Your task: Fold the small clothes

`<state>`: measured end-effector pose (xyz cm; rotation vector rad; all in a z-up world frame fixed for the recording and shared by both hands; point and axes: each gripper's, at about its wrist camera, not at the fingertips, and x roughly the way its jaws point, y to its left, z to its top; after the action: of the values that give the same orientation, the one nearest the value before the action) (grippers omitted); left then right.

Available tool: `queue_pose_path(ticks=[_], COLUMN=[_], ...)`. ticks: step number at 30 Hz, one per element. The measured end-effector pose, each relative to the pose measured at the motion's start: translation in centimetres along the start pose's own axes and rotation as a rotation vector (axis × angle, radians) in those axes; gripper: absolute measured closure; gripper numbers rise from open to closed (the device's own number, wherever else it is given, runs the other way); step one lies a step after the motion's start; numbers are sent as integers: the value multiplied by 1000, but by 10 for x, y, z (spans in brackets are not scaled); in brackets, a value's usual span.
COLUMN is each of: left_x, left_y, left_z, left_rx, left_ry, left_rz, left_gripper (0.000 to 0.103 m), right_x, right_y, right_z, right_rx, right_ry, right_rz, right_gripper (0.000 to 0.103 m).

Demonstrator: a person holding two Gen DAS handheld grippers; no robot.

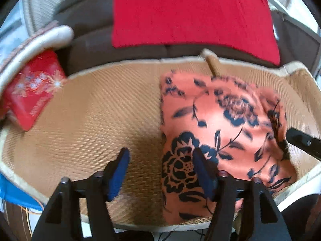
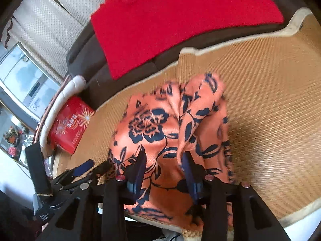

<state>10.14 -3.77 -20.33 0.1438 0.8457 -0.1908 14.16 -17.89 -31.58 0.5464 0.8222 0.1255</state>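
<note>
1. Orange garment (image 1: 220, 124) w/ dark navy flower print lies on a woven straw mat (image 1: 96, 116), on the right half of the mat in left wrist view. Looks partly folded; left edge runs fairly straight.
2. Right wrist view: same garment (image 2: 156, 132) is bunched, w/ a raised ridge of folds running up toward its far end. Near edge reaches the mat's (image 2: 270, 104) front border.
3. Left gripper (image 1: 160, 160): jaws well apart, nothing between them. Left blue pad over bare mat, right pad over the garment's left edge. No grip on cloth visible.
4. Right gripper (image 2: 163, 160): jaws partly open, sitting over the near part of the garment. Cloth is visible in the gap; a fold rises just by the right pad. Can't tell if the pads press it, frame is blurred.
5. Right gripper's tip also shows in left wrist view as a black bar (image 1: 303, 140) at the garment's right edge. Left gripper shows in right wrist view at lower left (image 2: 88, 168), beside the garment's left edge.
6. Red cloth (image 1: 190, 14) laid flat on a dark brown sofa (image 1: 90, 40) behind the mat, apart from the garment.
7. Red box (image 1: 32, 92) w/ starburst print sits at the mat's far left corner, tilted, against a cream padded armrest (image 1: 40, 40).
8. Both views motion-blurred, so fine fold detail is unclear.
</note>
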Motion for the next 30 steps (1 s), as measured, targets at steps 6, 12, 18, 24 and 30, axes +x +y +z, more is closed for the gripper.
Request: queue_pose_path(ticks=[6, 12, 18, 24, 30], left_x=[-92, -142, -184, -218, -232], left_y=[-2, -9, -3, 1, 0], left_z=[-3, -5, -14, -22, -23], left_rx=[-4, -3, -51, -84, -62], left_ry=[-240, -339, -407, -474, -485], left_rz=[61, 87, 98, 90, 79], left_gripper=[12, 6, 3, 3, 3], right_x=[-61, -86, -118, -151, -168], right_y=[31, 52, 72, 90, 105], right_z=[-7, -17, -28, -39, -49], right_rx=[-125, -146, -189, -232, -260], right_ry=[-54, -60, -121, -186, -207], right_rz=[-145, -159, -156, -154, -134], right_gripper=[50, 50, 50, 45, 45])
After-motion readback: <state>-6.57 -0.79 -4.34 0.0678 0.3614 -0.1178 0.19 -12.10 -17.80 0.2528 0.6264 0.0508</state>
